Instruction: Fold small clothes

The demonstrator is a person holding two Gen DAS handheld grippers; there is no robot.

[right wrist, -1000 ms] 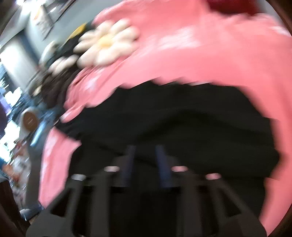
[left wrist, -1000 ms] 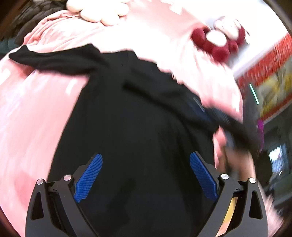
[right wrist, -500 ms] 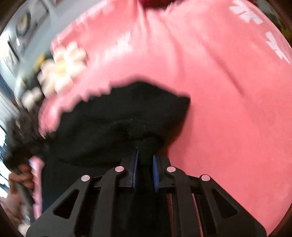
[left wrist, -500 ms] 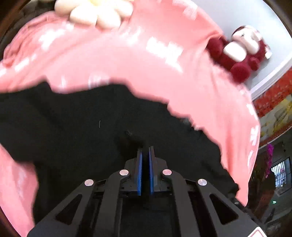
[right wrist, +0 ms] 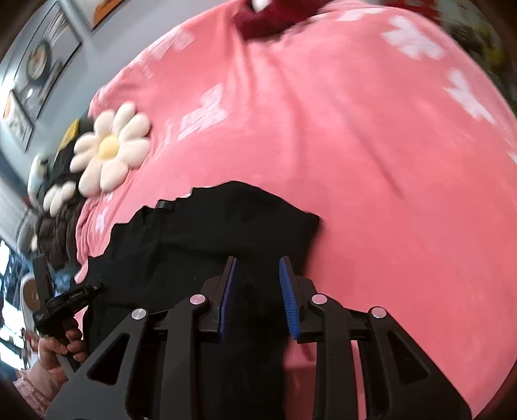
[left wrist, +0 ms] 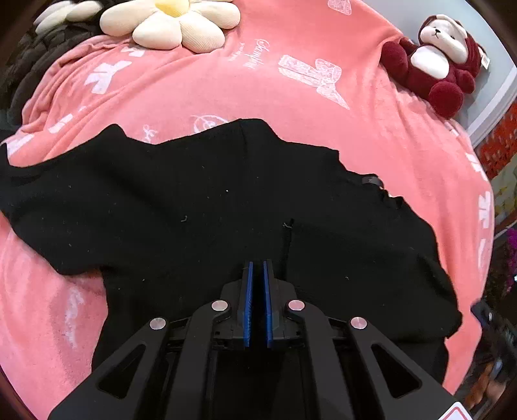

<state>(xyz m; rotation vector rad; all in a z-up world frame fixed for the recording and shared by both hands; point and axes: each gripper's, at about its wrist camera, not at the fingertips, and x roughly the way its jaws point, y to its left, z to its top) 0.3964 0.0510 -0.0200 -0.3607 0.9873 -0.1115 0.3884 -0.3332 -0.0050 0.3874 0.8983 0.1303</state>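
Note:
A black garment (left wrist: pixel 200 200) lies spread on a pink blanket (left wrist: pixel 290 97); it also shows in the right wrist view (right wrist: pixel 200 236). My left gripper (left wrist: pixel 257 269) has its blue pads pressed nearly together over the garment's near part, and whether cloth is pinched between them cannot be seen. My right gripper (right wrist: pixel 258 265) is open, its blue pads apart over the garment's right edge, with black cloth lying between and under them.
A flower-shaped cushion (left wrist: pixel 171 22) lies at the blanket's far left, also in the right wrist view (right wrist: pixel 110 148). A maroon plush toy (left wrist: pixel 436 61) sits at the far right. The person's other hand and gripper handle (right wrist: pixel 61 310) are at left.
The left gripper went from wide open to shut and now holds still above the garment. The right gripper has opened its pads. The garment lies flatter and more spread.

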